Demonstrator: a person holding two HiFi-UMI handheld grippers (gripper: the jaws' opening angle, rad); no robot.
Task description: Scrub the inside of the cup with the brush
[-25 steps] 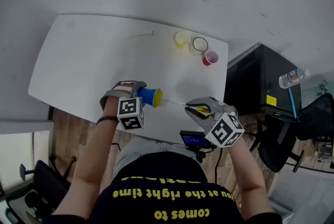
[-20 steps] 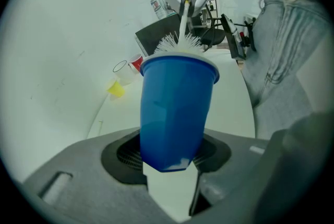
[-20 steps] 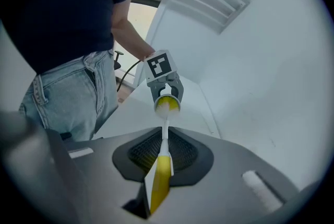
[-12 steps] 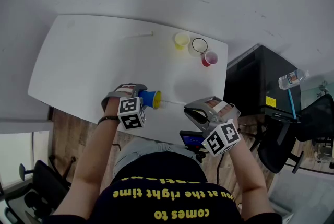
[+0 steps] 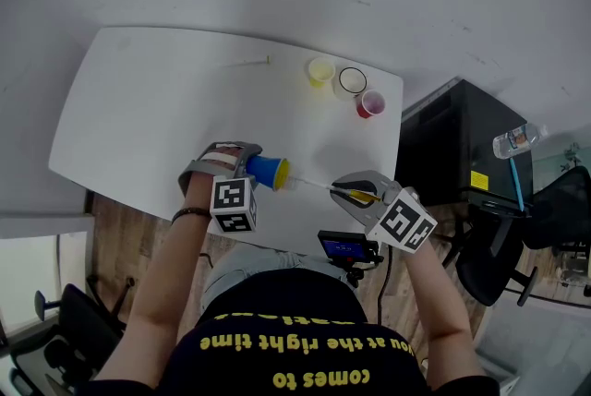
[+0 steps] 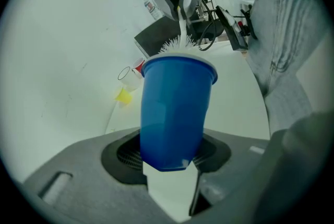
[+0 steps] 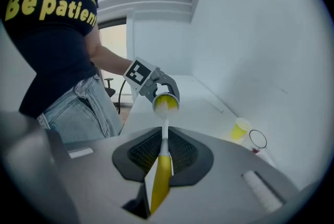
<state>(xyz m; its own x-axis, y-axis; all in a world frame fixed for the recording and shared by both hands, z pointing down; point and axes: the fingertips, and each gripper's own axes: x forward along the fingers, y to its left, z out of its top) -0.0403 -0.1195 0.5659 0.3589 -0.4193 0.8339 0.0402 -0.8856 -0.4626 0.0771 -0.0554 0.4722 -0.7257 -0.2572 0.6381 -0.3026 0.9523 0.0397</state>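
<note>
My left gripper (image 5: 249, 165) is shut on a blue cup (image 5: 265, 171) with a yellow inside, held on its side above the white table (image 5: 138, 117), mouth toward the right. In the left gripper view the cup (image 6: 175, 113) stands between the jaws with white bristles (image 6: 175, 45) at its rim. My right gripper (image 5: 351, 191) is shut on a brush (image 5: 319, 186) with a yellow handle (image 7: 162, 176) and thin white stem. The bristle head (image 7: 166, 105) sits in the cup's mouth (image 7: 166, 102) in the right gripper view.
At the table's far right edge stand a yellow cup (image 5: 321, 70), a clear cup (image 5: 352, 80) and a red cup (image 5: 370, 102). A thin white stick (image 5: 245, 63) lies at the back. A black cabinet (image 5: 462, 145) and a chair (image 5: 545, 210) are right of the table.
The right gripper rolled one way and back about the brush's line, its marker cube swinging, with the bristles staying in the cup's mouth. The left gripper and cup barely moved.
</note>
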